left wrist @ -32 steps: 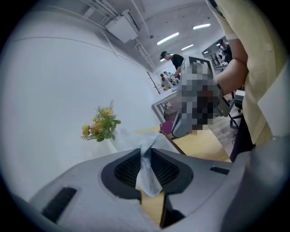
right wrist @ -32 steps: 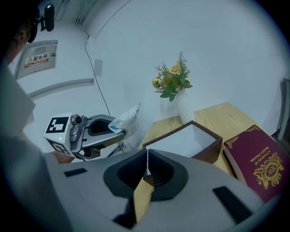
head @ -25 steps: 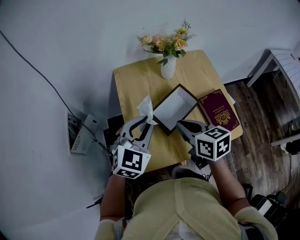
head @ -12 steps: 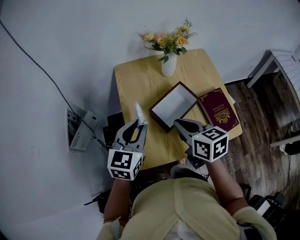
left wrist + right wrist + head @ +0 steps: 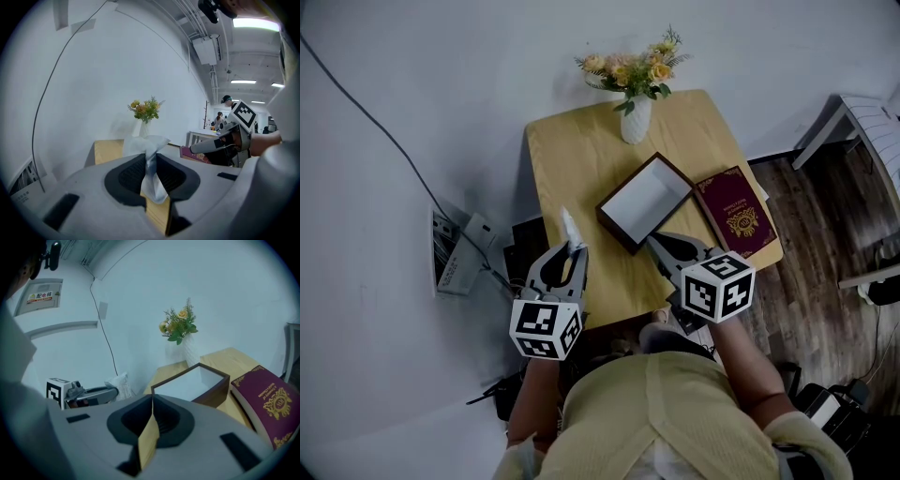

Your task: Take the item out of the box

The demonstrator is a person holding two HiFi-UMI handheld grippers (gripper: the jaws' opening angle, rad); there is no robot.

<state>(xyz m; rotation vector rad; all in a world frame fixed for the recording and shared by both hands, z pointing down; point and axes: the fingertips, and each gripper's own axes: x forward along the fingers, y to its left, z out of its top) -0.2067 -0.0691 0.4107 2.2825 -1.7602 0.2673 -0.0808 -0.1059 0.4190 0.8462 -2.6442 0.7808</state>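
My left hand-held gripper [image 5: 570, 251] pinches the white tissue [image 5: 151, 161] clear of the box [image 5: 619, 229], right hand-held gripper [image 5: 661, 246] closed empty, so I should lower it gently onto bare bench [image 5: 581, 169]

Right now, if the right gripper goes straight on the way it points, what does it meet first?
Most likely the box: the right gripper points at its near corner, and nothing shows between them. The head view puts the gripper close to that corner, though exact depth is unclear.
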